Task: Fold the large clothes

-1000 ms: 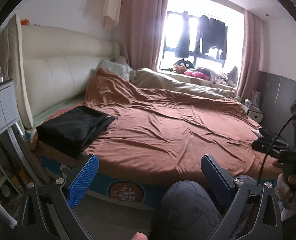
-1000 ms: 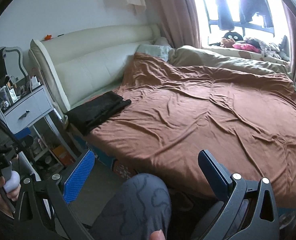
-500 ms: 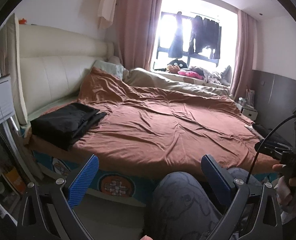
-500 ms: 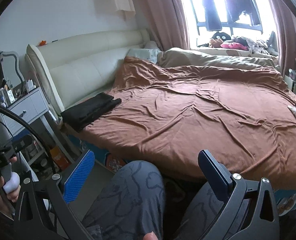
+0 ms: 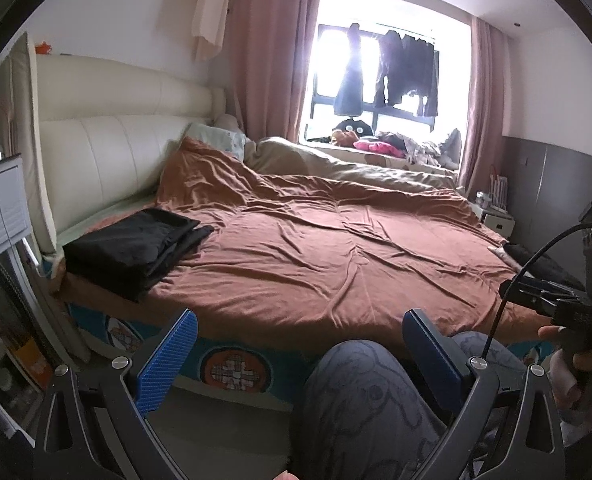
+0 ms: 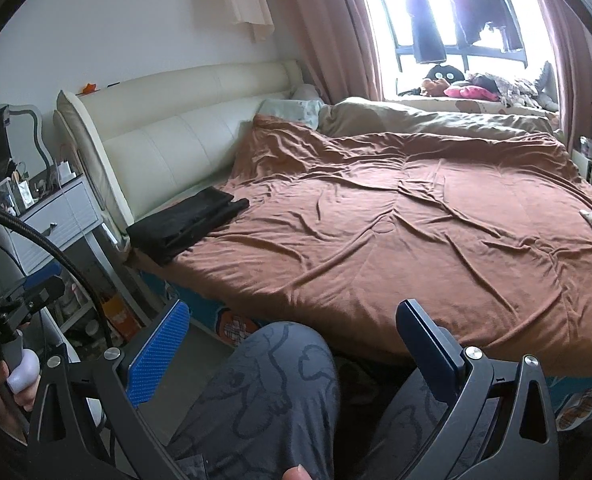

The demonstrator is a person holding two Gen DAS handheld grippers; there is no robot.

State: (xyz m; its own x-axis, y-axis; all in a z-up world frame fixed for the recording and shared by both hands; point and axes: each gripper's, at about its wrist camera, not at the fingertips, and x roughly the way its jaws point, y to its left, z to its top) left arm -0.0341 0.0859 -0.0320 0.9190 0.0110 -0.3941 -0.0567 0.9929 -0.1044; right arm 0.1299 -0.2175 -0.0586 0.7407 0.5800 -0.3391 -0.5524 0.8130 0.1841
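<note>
A folded black garment lies on the near left corner of the bed, also in the right wrist view. A brown sheet covers the bed. Another dark garment lies at the bed's right edge, partly hidden. My left gripper is open and empty, held back from the bed's front edge above the person's knee. My right gripper is open and empty, also short of the bed.
The person's knees in grey patterned trousers sit between the grippers and the bed. A white nightstand stands left of the cream headboard. Clothes hang at the window. A small cabinet stands at the far right.
Both grippers have drawn back and tilted up from the bed, so more of the room and the knees show. The jaws have stayed open.
</note>
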